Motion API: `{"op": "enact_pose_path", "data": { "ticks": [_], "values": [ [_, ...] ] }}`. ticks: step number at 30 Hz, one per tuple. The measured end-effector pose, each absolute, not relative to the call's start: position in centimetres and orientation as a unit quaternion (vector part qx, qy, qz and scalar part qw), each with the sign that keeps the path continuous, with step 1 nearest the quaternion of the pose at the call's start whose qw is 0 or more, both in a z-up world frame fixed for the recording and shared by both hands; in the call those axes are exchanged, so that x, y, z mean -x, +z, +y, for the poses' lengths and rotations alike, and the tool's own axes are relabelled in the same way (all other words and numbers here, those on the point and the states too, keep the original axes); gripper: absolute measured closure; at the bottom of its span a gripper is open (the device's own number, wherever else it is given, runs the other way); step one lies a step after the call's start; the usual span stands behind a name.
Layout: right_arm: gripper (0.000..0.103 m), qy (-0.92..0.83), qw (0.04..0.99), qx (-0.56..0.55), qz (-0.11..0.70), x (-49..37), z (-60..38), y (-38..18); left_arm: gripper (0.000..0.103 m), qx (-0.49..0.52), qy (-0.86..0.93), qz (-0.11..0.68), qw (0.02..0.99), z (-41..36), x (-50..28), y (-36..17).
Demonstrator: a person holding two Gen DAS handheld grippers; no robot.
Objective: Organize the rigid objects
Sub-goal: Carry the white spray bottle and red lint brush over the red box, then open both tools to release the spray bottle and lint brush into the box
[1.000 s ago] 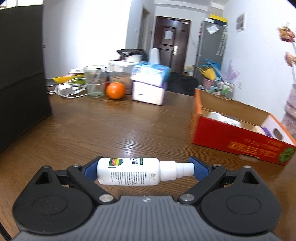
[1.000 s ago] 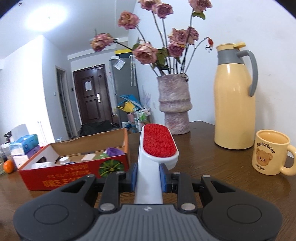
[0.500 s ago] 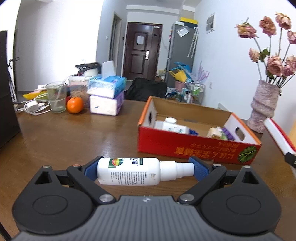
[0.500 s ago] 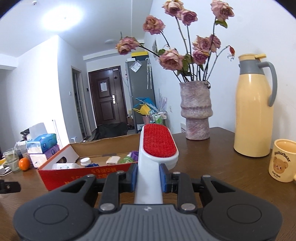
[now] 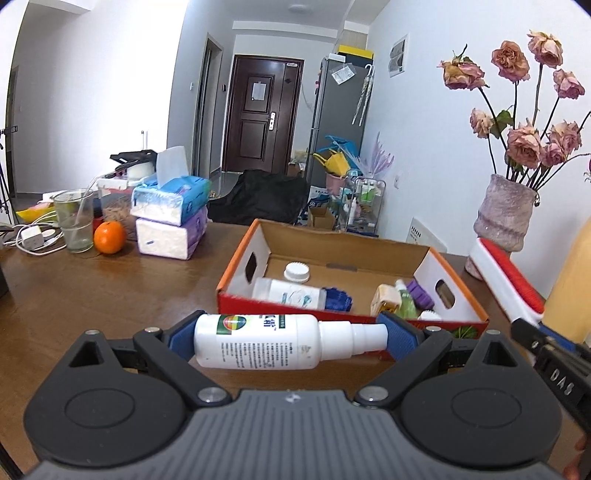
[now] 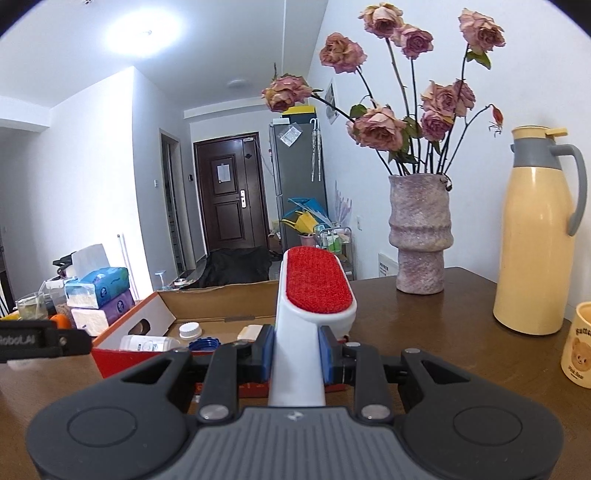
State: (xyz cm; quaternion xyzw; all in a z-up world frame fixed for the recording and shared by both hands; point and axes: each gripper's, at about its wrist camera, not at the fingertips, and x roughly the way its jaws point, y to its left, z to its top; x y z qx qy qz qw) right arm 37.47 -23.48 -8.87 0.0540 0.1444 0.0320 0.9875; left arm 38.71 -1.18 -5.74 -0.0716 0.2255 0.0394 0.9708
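While both grip, box (image 5: 236,280) rim sits just ahead.

A: How's the light?

B: Bright and even. In the right wrist view a ceiling lamp (image 6: 142,35) burns out to a white blotch, and the white walls near it wash pale.

A: Shadows?

B: Soft ones only. The wooden table (image 5: 110,291) carries a dull sheen beside the orange (image 5: 109,237), no hard glare.

A: Sharpness?

B: Crisp through the middle. The door (image 5: 258,118) far behind the orange looks slightly soft. Fisheye bends the walls and door frames, and the corners go black.
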Motion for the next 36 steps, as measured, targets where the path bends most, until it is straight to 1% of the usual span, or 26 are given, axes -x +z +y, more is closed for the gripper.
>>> {"op": "enact_pose_path", "data": {
  "ticks": [10, 20, 36],
  "values": [
    [0.078, 0.042, 0.989, -0.046, 0.138, -40.4, -21.7, -8.1, 0.005, 0.085, 0.039, 0.223, 0.970, -1.5, -42.2, -5.4],
    [0.078, 0.052, 0.986, -0.049, 0.150, -44.8, -20.3, -8.7, 0.005, 0.103, 0.047, 0.231, 0.966, -0.7, -46.9, -5.9],
    [0.078, 0.061, 0.984, -0.044, 0.159, -52.3, -19.1, -9.6, 0.005, 0.093, 0.058, 0.238, 0.965, -0.5, -54.2, -6.9]
  ]
}}
